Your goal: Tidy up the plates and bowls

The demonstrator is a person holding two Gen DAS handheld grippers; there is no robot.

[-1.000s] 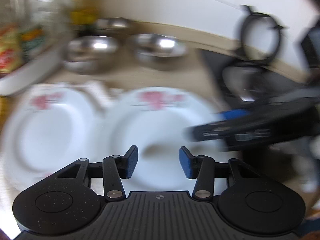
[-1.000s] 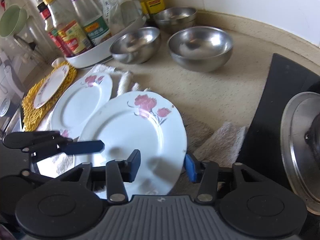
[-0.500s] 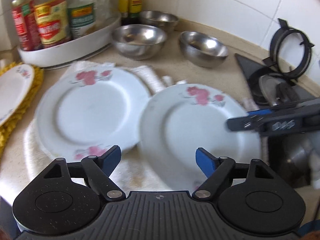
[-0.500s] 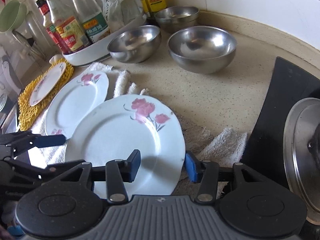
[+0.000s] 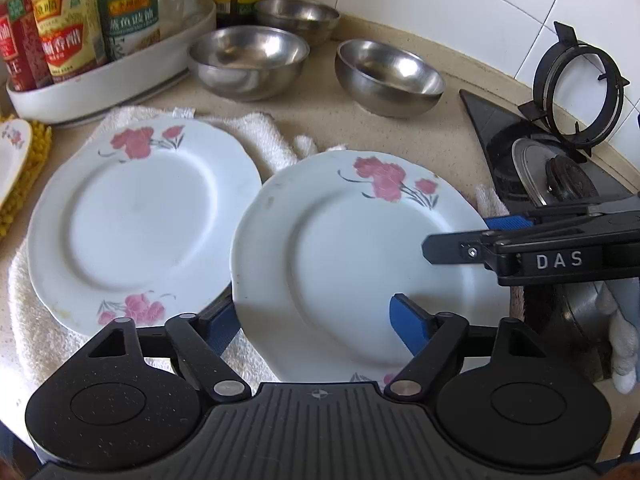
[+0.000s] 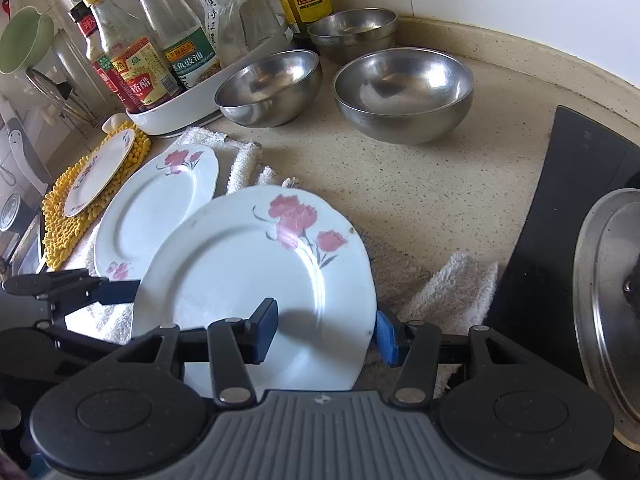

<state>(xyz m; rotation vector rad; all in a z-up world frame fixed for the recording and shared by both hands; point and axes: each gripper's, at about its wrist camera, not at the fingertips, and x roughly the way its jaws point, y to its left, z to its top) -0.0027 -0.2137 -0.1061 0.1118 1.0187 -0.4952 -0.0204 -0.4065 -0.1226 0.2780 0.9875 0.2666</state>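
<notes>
"DAS" in white letters – on the black gripper (image 5: 560,258) entering from the right in the left wrist view. Bottle labels in Chinese: green-label bottle (image 5: 128,12) reads 蒸鱼豉油, red-and-yellow label bottle (image 6: 146,80) reads 香醋 – both standing in the white tray (image 5: 100,84). Other labels too small to read.

The right gripper (image 6: 325,330) straddles the right edge of a white plate with red flowers (image 6: 248,280), one blue pad above its face and the other just off its rim, and its jaws are opening, neither pad visibly pressing. That plate lies tilted over a second flowered plate (image 6: 148,212) on a white towel (image 6: 452,284), with the left gripper (image 6: 80,292) reaching in from the left at its rim. Behind stand three steel bowls (image 6: 400,92) on the speckled counter (image 6: 420,184), a white tray of bottles (image 6: 176,120), and a small plate (image 6: 100,170) on a yellow mat (image 6: 64,232).
</notes>
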